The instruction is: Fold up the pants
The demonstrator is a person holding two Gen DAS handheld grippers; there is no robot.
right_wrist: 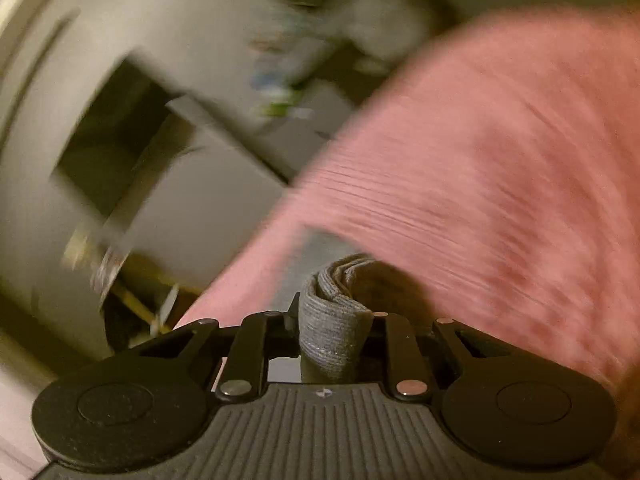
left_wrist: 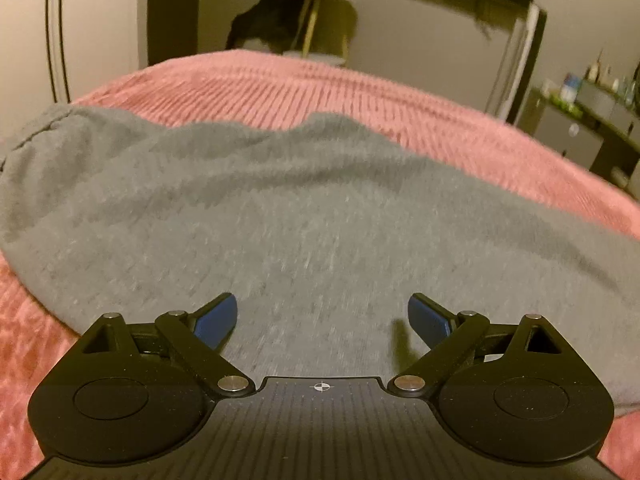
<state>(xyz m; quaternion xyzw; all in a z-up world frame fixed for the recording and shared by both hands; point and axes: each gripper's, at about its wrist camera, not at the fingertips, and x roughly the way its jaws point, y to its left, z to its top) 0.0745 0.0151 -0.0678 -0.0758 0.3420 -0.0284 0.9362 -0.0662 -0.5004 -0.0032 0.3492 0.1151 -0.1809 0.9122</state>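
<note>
Grey pants lie spread across a pink ribbed bedspread in the left wrist view. My left gripper is open just above the grey cloth, its blue fingertips wide apart and holding nothing. In the right wrist view my right gripper is shut on a bunched, ribbed grey band of the pants, which sticks up between the jaws. The pink bedspread fills the right of that view. That view is strongly motion-blurred.
Beyond the bed's far edge stand a dark chair with a small table, a white appliance and a cluttered counter at the right. In the right wrist view, blurred cabinets and the floor lie past the bed's left edge.
</note>
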